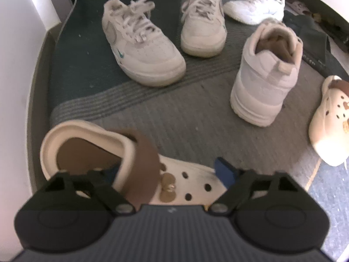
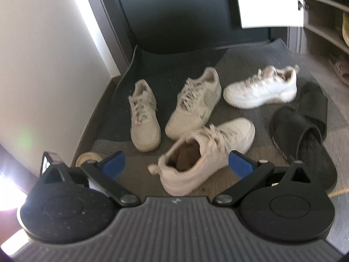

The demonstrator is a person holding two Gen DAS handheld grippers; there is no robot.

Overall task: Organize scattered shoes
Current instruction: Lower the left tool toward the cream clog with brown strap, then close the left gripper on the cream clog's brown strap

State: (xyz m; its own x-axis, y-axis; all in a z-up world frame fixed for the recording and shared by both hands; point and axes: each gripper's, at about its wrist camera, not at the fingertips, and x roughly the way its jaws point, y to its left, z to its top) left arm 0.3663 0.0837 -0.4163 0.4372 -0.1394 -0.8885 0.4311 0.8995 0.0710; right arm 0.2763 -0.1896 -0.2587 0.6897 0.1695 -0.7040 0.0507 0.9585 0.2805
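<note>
- Jaws of the left gripper (image 1: 168, 174) are straddling the cream clog (image 1: 122, 159), one finger inside the heel opening, the other beside the toe; whether the pads are pressing on it, I cannot tell.
- Jaws of the right gripper (image 2: 176, 164) are standing released, framing the heel of the tipped sneaker (image 2: 205, 152) without touching it.
- Progress: judging early; shoes are lying scattered over the doormat (image 2: 165, 74); two beige lace-ups (image 2: 144, 118) are sitting roughly side by side, toes this way; a white trainer (image 2: 259, 90) is lying crosswise behind; black slides (image 2: 301, 135) are overlapping at the right.
- Second clog (image 1: 331, 120) is sitting well apart from its mate, so that pair is unmatched.
- Clog in hand: cream foam, ventilation holes, gold charms, brown strap swung forward over the top; resting on the mat near the wall.
</note>
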